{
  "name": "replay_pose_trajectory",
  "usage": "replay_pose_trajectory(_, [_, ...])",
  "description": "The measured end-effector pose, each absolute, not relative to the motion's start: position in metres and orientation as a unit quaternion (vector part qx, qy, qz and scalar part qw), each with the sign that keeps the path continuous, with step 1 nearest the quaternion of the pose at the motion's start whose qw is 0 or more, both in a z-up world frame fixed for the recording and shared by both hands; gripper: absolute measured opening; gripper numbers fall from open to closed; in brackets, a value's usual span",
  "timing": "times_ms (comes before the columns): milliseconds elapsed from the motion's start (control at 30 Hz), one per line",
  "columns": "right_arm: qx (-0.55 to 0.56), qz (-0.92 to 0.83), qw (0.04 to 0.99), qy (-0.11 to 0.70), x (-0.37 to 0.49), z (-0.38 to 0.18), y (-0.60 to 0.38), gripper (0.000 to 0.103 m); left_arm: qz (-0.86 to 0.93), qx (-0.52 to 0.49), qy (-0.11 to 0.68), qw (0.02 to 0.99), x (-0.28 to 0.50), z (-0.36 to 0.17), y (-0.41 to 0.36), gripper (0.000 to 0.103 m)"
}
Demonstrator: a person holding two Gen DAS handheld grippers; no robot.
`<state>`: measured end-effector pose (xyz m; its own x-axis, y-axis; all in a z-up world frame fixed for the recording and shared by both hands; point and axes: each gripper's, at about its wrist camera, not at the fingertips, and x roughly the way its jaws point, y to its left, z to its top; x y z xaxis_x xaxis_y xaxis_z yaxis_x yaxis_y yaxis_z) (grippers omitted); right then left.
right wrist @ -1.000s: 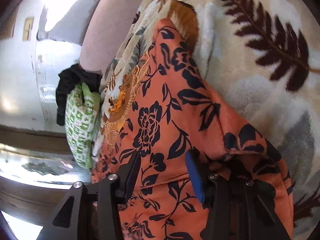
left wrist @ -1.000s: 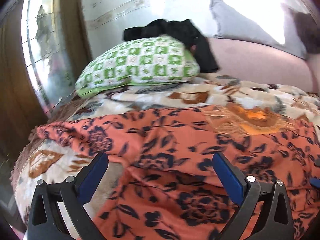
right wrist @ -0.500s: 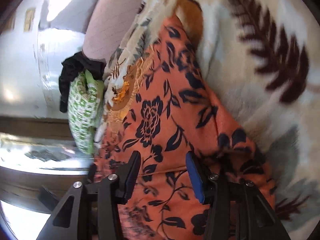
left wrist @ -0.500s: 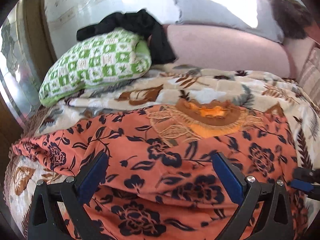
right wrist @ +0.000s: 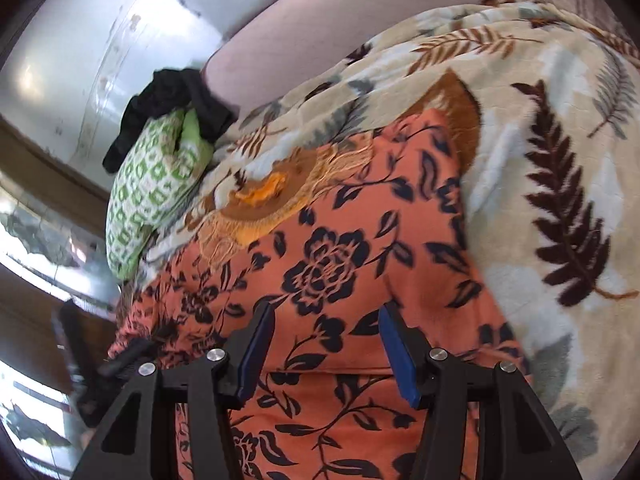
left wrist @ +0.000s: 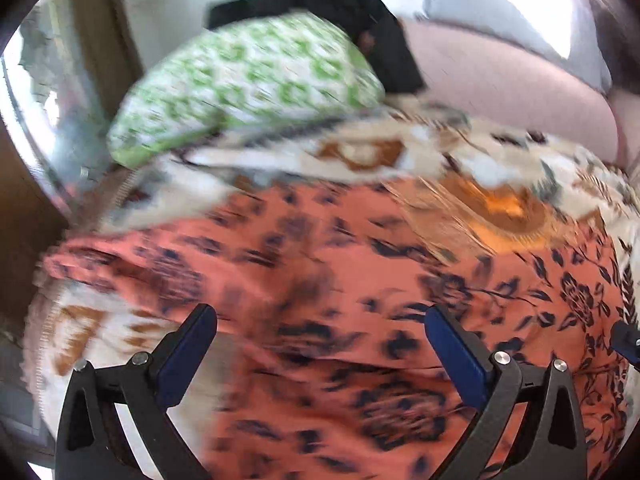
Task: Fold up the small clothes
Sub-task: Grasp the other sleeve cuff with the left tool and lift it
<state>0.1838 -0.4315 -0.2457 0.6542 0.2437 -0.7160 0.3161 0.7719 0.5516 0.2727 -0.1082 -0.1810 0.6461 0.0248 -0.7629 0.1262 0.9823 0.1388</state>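
Note:
An orange garment with dark navy flowers (left wrist: 340, 280) lies spread on a cream leaf-print blanket (left wrist: 500, 160); it also shows in the right wrist view (right wrist: 332, 264). Its embroidered neckline (right wrist: 260, 196) points toward the pillow. A fold edge runs across it near my grippers. My left gripper (left wrist: 320, 332) is open and empty, just above the garment's near part. My right gripper (right wrist: 326, 332) is open and empty above the garment's right half. The left wrist view is motion-blurred.
A green-and-white checked pillow (left wrist: 248, 80) lies at the bed's far left with a black garment (left wrist: 360, 8) draped over it. A pink headboard cushion (left wrist: 500, 80) runs along the back. The blanket (right wrist: 560, 160) extends to the right. A wooden frame (right wrist: 40, 320) is left.
Both grippers have shifted over the garment; the right wrist view has rotated so more blanket shows. The left view has swung back left and is blurred. Both stay open.

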Motion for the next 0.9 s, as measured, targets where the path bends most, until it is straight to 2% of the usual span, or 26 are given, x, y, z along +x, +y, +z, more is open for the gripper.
replay_pose_trajectory(133, [0.298, -0.018, 0.848, 0.438, 0.194, -0.257, -0.412, 0.058, 0.046, 0.058, 0.406, 0.911, 0.266, -0.144, -0.009, 0.103])
replay_pose_trajectory(200, [0.284, -0.018, 0.835, 0.471, 0.201, -0.274, -0.405, 0.061, 0.092, 0.033, 0.417, 0.904, 0.268, -0.137, 0.043, 0.103])
replay_pose_trajectory(300, [0.235, -0.032, 0.851, 0.469, 0.203, -0.268, -0.39, 0.062, 0.151, -0.015, 0.431, 0.889, 0.268, -0.134, 0.116, 0.103])
replay_pose_trajectory(400, [0.271, -0.001, 0.876, 0.399, 0.19, -0.245, -0.387, 0.062, 0.177, -0.079, 0.441, 0.877, 0.268, -0.14, 0.165, 0.103])
replay_pose_trajectory(500, [0.249, 0.038, 0.921, 0.298, 0.172, -0.212, -0.373, 0.064, 0.178, -0.161, 0.447, 0.862, 0.273, -0.152, 0.197, 0.103])
replay_pose_trajectory(567, [0.229, 0.032, 0.939, 0.255, 0.162, -0.201, -0.365, 0.08, 0.185, -0.198, 0.449, 0.852, 0.282, -0.162, 0.209, 0.103])
replay_pose_trajectory(667, [0.226, 0.033, 0.939, 0.258, 0.163, -0.206, -0.36, 0.082, 0.188, -0.23, 0.456, 0.839, 0.303, -0.182, 0.218, 0.102])
replay_pose_trajectory(900, [0.286, 0.027, 0.914, 0.285, 0.174, -0.221, -0.381, 0.082, 0.2, -0.356, 0.44, 0.8, 0.337, -0.212, 0.261, 0.065])
